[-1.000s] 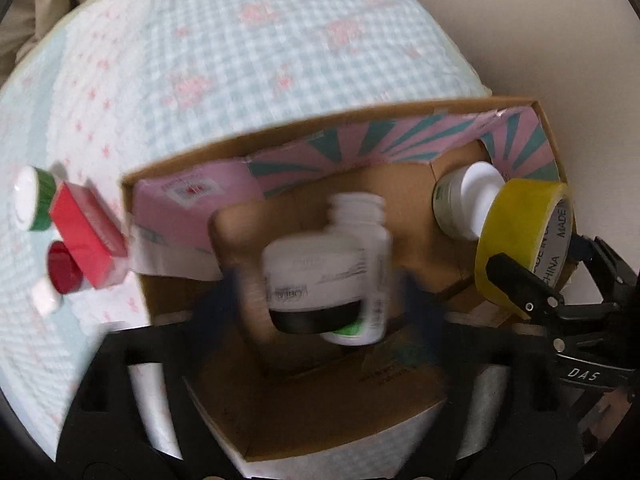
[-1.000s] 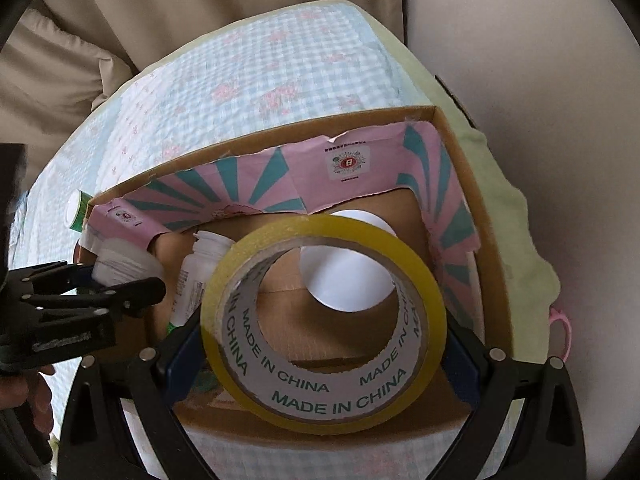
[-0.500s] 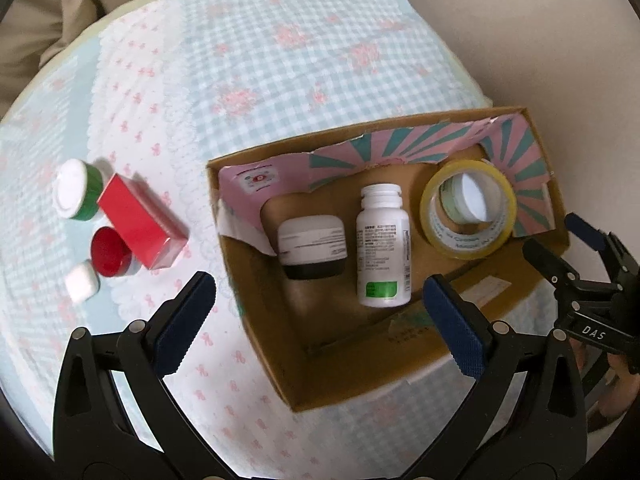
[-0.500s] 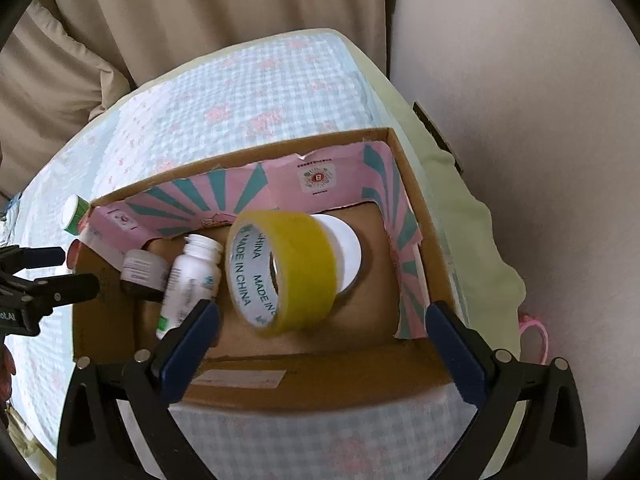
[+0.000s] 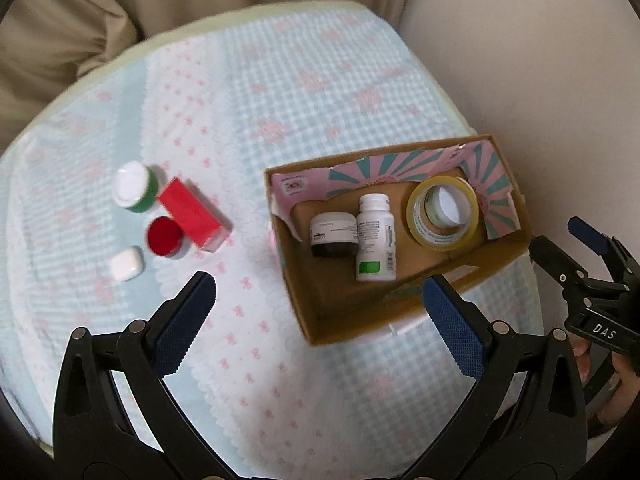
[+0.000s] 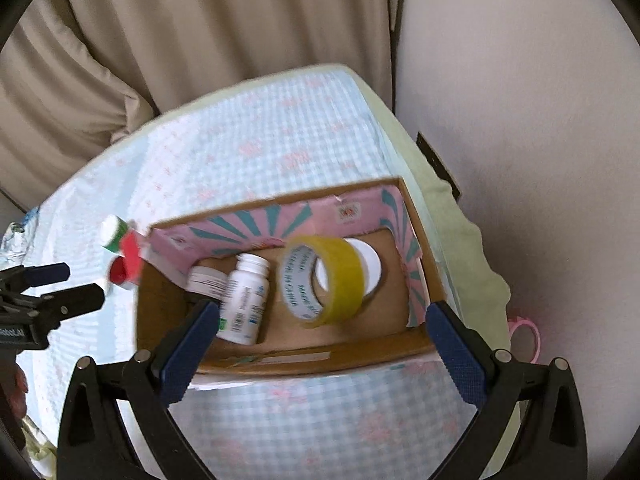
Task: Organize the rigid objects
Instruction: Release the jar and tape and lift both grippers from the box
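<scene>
A blue gingham cloth with pink flowers (image 5: 304, 80) covers the table, beige curtains (image 6: 200, 32) behind. The open brown cardboard box (image 5: 400, 316) holds four items: yellow tape roll (image 5: 442, 216), white pill bottle (image 5: 375, 250), dark jar (image 5: 334, 236), white-lidded tub (image 6: 366, 266). Four more sit outside on the cloth: green jar (image 5: 134, 192), red carton (image 5: 192, 214), red-lidded pot (image 5: 164, 236), small white case (image 5: 127, 263). Left gripper (image 5: 320, 316) and right gripper (image 6: 322, 340) both splayed wide, holding nothing.

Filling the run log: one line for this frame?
left gripper: open, empty | right gripper: open, empty | box: tape roll, white bottle, jar | outside: red box
</scene>
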Demonstrator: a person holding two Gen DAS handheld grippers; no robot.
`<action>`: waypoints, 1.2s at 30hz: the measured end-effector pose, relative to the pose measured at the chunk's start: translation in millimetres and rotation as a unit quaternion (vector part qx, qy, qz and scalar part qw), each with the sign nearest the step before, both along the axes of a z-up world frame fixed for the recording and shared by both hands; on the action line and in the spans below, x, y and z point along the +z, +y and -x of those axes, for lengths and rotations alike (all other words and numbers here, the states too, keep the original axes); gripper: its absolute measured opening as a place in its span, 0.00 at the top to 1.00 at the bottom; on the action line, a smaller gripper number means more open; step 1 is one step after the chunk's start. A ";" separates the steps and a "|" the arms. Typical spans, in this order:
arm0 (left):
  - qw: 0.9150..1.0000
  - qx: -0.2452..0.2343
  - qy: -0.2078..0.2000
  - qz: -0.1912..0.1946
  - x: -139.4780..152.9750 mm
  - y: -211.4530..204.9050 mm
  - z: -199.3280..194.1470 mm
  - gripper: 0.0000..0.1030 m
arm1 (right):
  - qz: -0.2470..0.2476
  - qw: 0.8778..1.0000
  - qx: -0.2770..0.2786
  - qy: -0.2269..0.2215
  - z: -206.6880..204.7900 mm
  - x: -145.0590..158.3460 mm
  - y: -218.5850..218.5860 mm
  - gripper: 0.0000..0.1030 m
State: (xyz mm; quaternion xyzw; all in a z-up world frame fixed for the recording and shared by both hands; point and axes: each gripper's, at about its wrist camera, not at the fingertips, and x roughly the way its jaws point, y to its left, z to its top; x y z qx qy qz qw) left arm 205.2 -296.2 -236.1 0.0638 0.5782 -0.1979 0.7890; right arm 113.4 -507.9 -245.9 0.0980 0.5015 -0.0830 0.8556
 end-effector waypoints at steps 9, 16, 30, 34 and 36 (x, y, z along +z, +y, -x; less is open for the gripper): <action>0.999 0.034 -0.029 0.006 53.1 64.7 39.7 0.00 | 0.020 0.999 0.038 -0.023 21.7 50.1 43.3 0.00; 0.996 0.075 -0.048 0.005 68.2 153.5 67.2 0.00 | 0.024 0.997 0.074 -0.018 35.1 75.2 104.2 0.00; 0.990 0.133 -0.034 0.013 39.8 291.0 60.0 0.00 | -0.011 0.994 0.107 -0.002 14.1 78.7 224.4 0.00; 0.989 0.145 -0.026 0.018 27.2 300.7 47.4 0.00 | -0.008 0.990 0.139 0.013 -6.4 70.2 250.9 0.00; 0.988 0.149 -0.019 0.020 18.1 302.6 38.8 0.00 | -0.008 0.988 0.153 0.020 -19.5 65.0 259.1 0.00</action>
